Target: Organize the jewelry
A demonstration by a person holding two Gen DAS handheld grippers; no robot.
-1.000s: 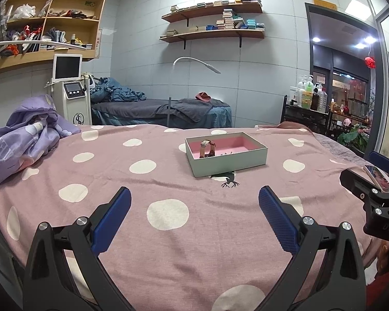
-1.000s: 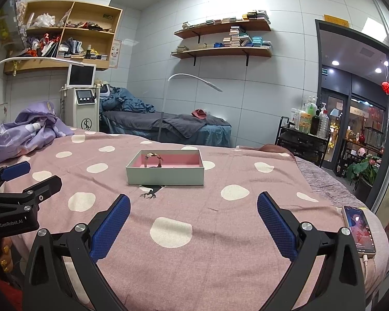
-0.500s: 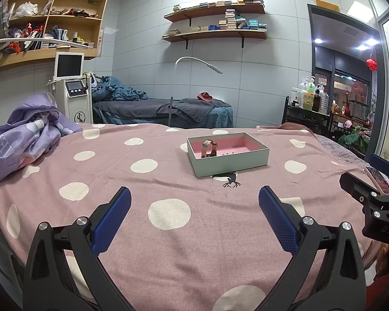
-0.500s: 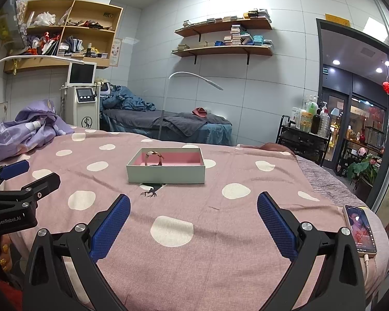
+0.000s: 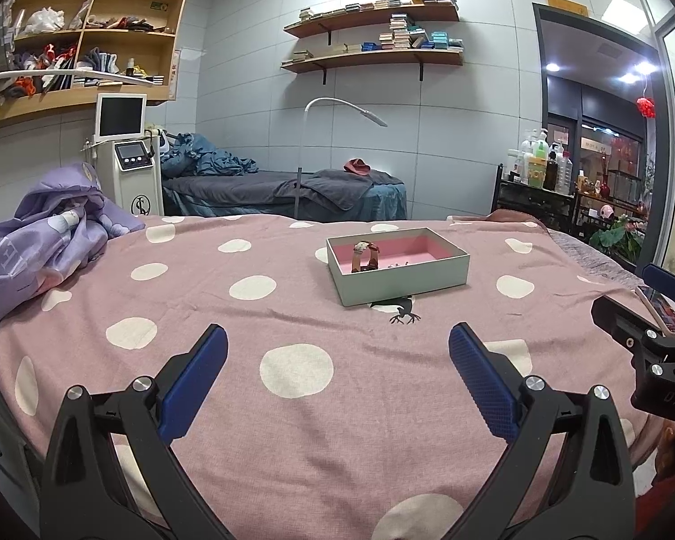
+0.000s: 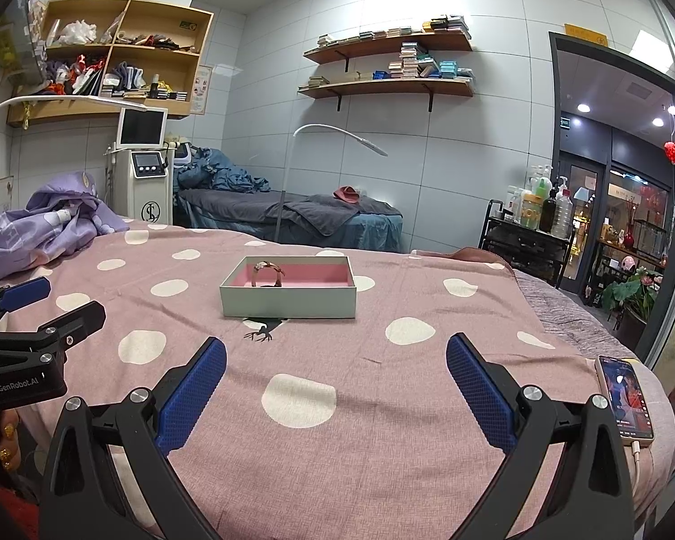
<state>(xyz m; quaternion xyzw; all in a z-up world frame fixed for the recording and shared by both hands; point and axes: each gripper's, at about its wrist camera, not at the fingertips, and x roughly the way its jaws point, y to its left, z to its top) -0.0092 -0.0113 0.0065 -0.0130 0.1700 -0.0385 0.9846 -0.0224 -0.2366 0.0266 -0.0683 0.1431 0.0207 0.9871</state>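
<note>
**Both grippers wide apart over the spotted bedspread, box further off**

The left gripper (image 5: 337, 360) hangs above the pink polka-dot bedspread (image 5: 292, 450) with its blue-padded fingers (image 5: 193, 382) spread wide and nothing between them. The right gripper (image 6: 335, 360) is the same: fingers (image 6: 481, 391) splayed, holding nothing.

Beyond both, toward the far middle of the bed, sits a shallow pale green box (image 5: 400, 281) with a pink lining. A watch (image 5: 365, 255) with a brownish strap stands on edge in the left end of the box; a few tiny pieces lie on the lining just right of it, too small to tell what they are. The box is well apart from either gripper.

A phone (image 6: 624, 400) with its screen lit lies near the right edge of the bed, close to the right gripper. A crumpled purple blanket (image 5: 45, 243) is heaped at the far left
</note>
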